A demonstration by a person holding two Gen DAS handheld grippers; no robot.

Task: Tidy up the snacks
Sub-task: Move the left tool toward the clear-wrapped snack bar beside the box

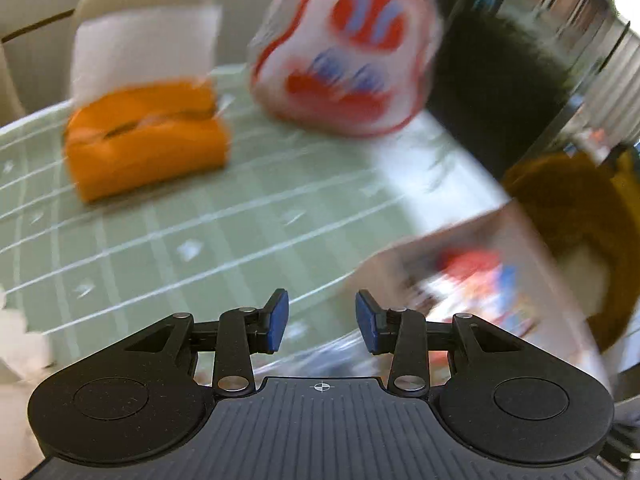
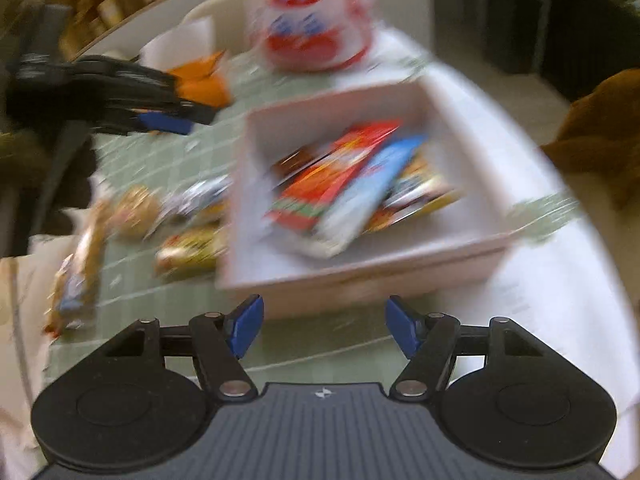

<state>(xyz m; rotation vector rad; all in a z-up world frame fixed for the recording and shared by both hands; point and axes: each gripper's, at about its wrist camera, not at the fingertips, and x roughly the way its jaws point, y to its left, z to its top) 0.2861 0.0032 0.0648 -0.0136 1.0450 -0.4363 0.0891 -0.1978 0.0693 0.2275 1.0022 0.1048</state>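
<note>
Snacks [image 2: 352, 188] lie heaped in a pale square box [image 2: 472, 240] on the green checked cloth [image 1: 160, 240]: a red-and-orange packet, a blue-and-white one across it, yellow wrappers beneath, all blurred. More wrapped snacks [image 2: 188, 248] lie loose on the cloth just left of the box. Left gripper [image 1: 322, 318] and right gripper [image 2: 324, 328] both have jaws parted, nothing between them.
</note>
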